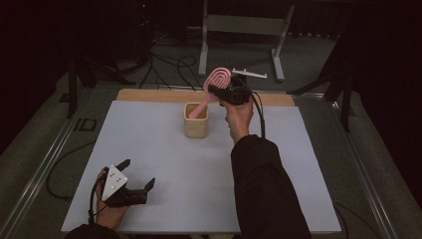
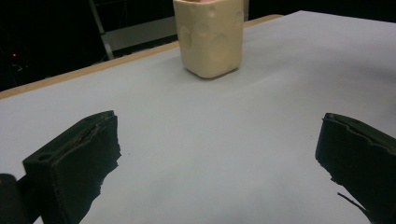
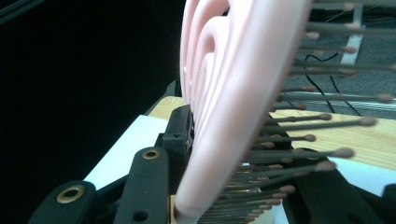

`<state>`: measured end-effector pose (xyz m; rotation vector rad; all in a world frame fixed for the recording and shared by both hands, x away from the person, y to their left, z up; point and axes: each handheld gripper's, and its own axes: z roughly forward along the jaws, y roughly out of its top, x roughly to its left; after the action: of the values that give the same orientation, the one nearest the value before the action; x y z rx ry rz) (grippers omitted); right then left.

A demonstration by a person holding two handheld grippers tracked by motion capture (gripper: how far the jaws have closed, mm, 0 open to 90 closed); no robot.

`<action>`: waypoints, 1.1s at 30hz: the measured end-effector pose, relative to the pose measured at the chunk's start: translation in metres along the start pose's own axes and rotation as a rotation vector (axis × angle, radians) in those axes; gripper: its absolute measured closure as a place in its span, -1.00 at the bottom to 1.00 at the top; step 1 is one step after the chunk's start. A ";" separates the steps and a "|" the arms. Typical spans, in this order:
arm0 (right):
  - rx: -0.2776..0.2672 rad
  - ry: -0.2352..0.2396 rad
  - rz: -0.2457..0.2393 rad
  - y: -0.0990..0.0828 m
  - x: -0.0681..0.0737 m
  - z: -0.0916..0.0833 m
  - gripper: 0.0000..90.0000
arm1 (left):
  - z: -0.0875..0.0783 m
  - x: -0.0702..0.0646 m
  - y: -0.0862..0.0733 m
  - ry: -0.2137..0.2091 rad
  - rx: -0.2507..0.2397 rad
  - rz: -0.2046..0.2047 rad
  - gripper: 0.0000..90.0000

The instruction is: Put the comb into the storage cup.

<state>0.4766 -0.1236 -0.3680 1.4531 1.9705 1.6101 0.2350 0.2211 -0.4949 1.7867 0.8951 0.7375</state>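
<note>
A pink hairbrush (image 1: 215,84) leans with its handle down in a cream cup (image 1: 196,121) near the table's far middle. My right gripper (image 1: 219,92) is shut on the brush's head, just above the cup's right rim. Close up in the right gripper view, the brush's ribbed pink head (image 3: 233,98) and its bristles (image 3: 299,140) sit between the black jaws. My left gripper (image 1: 137,175) rests open near the front left corner, nothing between its fingers (image 2: 79,158). The cup (image 2: 210,37) stands well ahead of it in the left gripper view.
A pale grey mat (image 1: 164,164) covers the wooden table (image 1: 149,94). Beyond the far edge stand a metal frame (image 1: 239,30) and loose cables (image 1: 169,64) on the floor. A dark sleeve (image 1: 263,189) crosses the mat's right half.
</note>
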 end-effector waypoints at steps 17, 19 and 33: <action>0.007 -0.002 -0.010 -0.004 0.003 0.006 0.41 | 0.000 0.000 0.000 0.000 0.000 0.003 -1.00; 0.009 -0.003 -0.013 -0.005 0.003 0.007 0.41 | 0.000 0.000 0.000 0.000 0.000 0.003 -1.00; 0.030 -0.004 -0.023 -0.008 0.005 0.012 0.41 | -0.001 0.000 0.000 0.001 0.000 0.005 -1.00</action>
<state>0.4776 -0.1118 -0.3769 1.4380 2.0097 1.5736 0.2346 0.2213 -0.4944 1.7892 0.8908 0.7417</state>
